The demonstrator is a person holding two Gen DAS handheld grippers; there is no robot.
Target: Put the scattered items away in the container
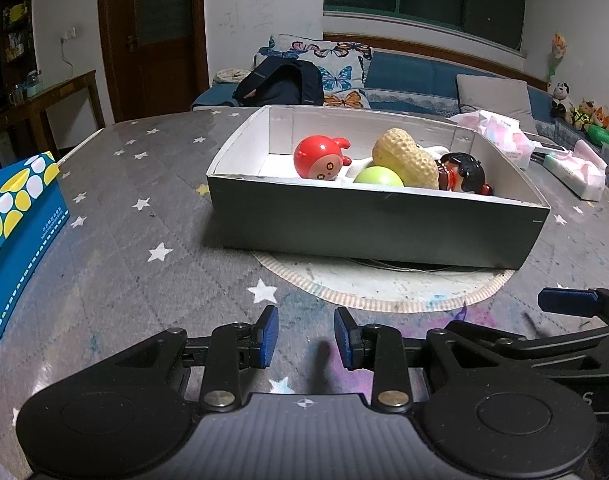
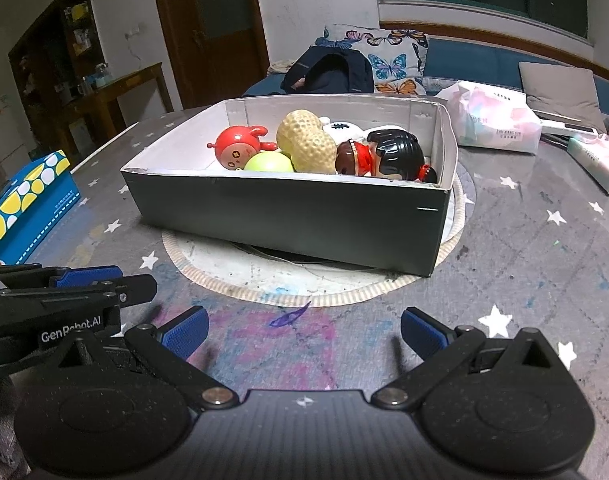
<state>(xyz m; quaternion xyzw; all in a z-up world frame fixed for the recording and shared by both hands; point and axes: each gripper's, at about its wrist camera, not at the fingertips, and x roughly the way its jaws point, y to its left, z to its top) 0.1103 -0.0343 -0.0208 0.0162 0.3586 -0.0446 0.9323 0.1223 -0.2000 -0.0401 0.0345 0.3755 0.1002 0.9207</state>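
We've got the box [image 1: 378,224] lying long-side across mid-frame, peanut toy [image 1: 406,158] inside slanting toward lower right. Left claw [image 1: 306,338] is narrowly open, right claw [image 2: 304,334] wide open, both empty.

Grey box [image 1: 368,224]; red toy [image 1: 320,158]; star-patterned grey tablecloth [image 1: 144,216].

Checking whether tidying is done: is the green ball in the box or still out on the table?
In. The green ball lies inside the box, behind its front wall, beside the red toy and the peanut toy.
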